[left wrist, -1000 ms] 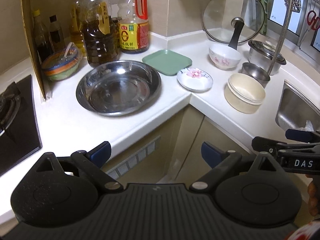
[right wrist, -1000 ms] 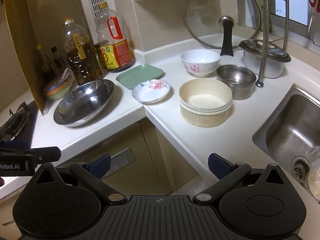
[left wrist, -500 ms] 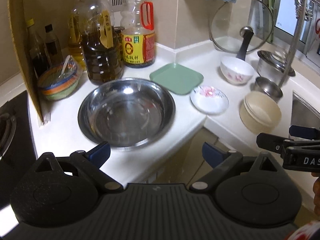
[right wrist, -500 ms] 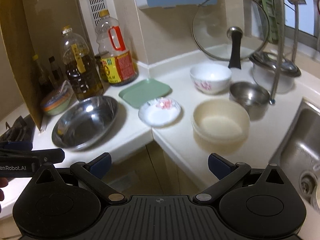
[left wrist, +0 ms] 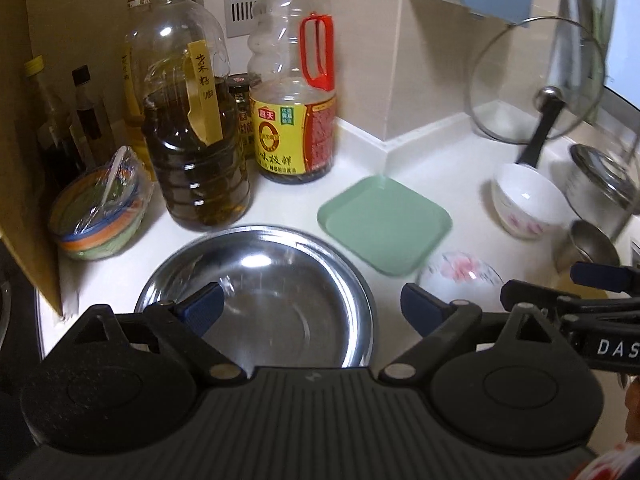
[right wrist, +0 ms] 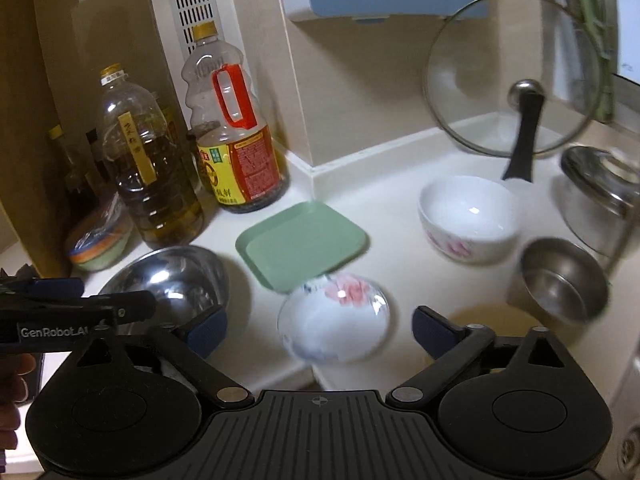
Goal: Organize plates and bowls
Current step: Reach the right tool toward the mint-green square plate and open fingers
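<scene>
Both your claws have closed in on the corner since a second ago: the dishes that sat well ahead now fill the lower part of each view.

You are over a white worktop (left wrist: pixel 432 160) that bends round a tiled corner. At the back stand two oil bottles (left wrist: pixel 192 140) and a sauce bottle (left wrist: pixel 292 120); a striped bowl (left wrist: pixel 100 220) under cling film sits by a cardboard panel on the left. A glass lid (right wrist: pixel 516 76) leans on the wall to the right, with a lidded pot (right wrist: pixel 600 192) beside it.

Your left claw (left wrist: pixel 308 304) stands wide with nothing between its pads; it hangs over the steel basin (left wrist: pixel 260 292), whose near rim your claw body hides. The green tray (left wrist: pixel 384 224) lies just beyond the basin, to its right.

Your right claw (right wrist: pixel 320 326) is wide but its jaws are closing, and the flowered saucer (right wrist: pixel 334 320) lies between the tips without touching either pad (motion blur softens its rim). The saucer sits at the worktop's inner edge, its far rim at the tray's near corner. Farther right are the white bowl (right wrist: pixel 468 216) and the steel cup (right wrist: pixel 560 280), apart from each other. A cream bowl's rim just shows behind your right claw's finger.
</scene>
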